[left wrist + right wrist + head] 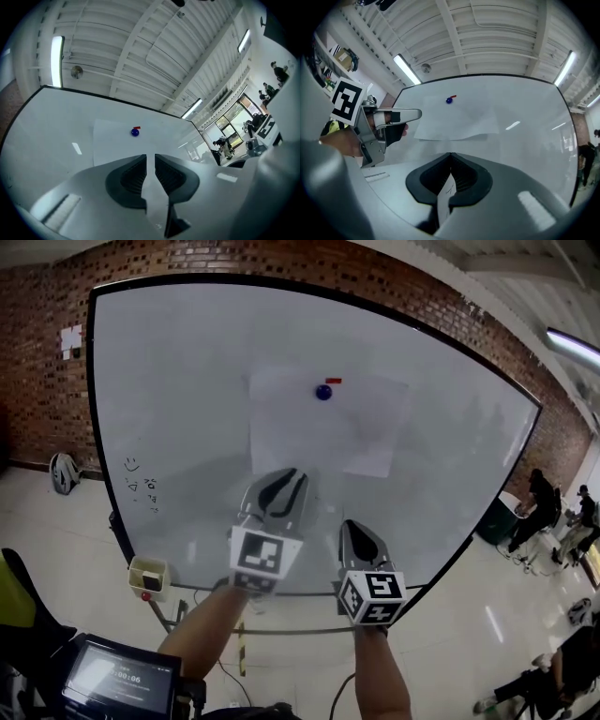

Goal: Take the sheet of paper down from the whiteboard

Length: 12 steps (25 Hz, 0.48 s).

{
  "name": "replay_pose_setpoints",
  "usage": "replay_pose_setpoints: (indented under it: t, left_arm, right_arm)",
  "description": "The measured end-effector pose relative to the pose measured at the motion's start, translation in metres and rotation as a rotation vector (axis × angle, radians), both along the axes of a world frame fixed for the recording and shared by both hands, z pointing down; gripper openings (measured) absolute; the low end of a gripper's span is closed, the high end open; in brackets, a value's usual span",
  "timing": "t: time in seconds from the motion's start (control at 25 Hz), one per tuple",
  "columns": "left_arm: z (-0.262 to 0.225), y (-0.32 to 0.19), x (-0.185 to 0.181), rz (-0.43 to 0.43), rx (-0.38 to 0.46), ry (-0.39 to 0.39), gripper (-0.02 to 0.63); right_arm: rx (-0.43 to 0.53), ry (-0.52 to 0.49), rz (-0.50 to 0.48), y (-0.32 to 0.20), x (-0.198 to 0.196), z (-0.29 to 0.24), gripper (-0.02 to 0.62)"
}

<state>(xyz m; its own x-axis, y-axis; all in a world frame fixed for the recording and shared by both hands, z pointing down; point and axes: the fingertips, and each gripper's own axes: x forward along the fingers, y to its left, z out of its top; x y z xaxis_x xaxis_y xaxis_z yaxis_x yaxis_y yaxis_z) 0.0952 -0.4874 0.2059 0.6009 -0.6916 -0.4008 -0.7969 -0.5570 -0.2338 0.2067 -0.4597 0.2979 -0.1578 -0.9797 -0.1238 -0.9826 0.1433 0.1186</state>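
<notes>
A white sheet of paper (328, 427) hangs on the whiteboard (169, 381), pinned near its top by a round blue magnet (323, 392) with a small red magnet (334, 381) beside it. Both grippers are raised toward the board, below the sheet and apart from it. My left gripper (284, 480) is open by a narrow gap, with nothing between its jaws. My right gripper (355, 530) is shut and empty. In the left gripper view the paper (117, 143) and blue magnet (135, 132) lie beyond the left gripper (150, 161). In the right gripper view the paper (459, 124) hangs above the right gripper (450, 157), with the left gripper (391, 117) at the left.
A small beige holder (148, 576) hangs at the board's lower left, near marker scribbles (141, 482). A device with a screen (117, 676) sits at the bottom left. People (539, 498) stand and sit at the right. A brick wall (37, 381) lies behind the board.
</notes>
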Motion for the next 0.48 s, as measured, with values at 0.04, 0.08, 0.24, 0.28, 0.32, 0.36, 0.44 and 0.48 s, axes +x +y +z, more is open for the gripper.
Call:
replay_pose_setpoints:
  t: [0.04,0.08,0.24,0.28,0.32,0.36,0.44,0.48]
  left_arm:
    - [-0.006,-0.005,0.005,-0.014,0.012,-0.008,0.058]
    - [-0.012,-0.011,0.010,-0.029,0.021,-0.015,0.062]
    - [-0.039,-0.033,0.013,-0.101,0.047,-0.032,0.111]
    - [-0.047,-0.037,0.012,-0.118,0.058,-0.031,0.114]
    - [-0.055,-0.039,0.011,-0.133,0.068,-0.029,0.120]
    - [-0.062,-0.041,0.011,-0.146,0.079,-0.026,0.128]
    - [-0.075,-0.045,0.013,-0.165,0.097,-0.022,0.146]
    - [-0.080,-0.048,0.015,-0.173,0.104,-0.022,0.149]
  right_arm:
    - [0.009,-0.026,-0.007,-0.002,0.007,-0.005,0.014]
    - [0.018,-0.050,-0.017,-0.003,0.014,-0.010,0.014]
    - [0.036,-0.090,-0.103,-0.016,0.030,-0.030,0.071]
    - [0.046,-0.098,-0.120,-0.018,0.035,-0.037,0.111]
    - [0.056,-0.108,-0.132,-0.019,0.041,-0.043,0.125]
    - [0.065,-0.118,-0.141,-0.021,0.048,-0.049,0.147]
    - [0.070,-0.137,-0.156,-0.028,0.064,-0.058,0.193]
    - [0.067,-0.149,-0.165,-0.033,0.072,-0.061,0.205]
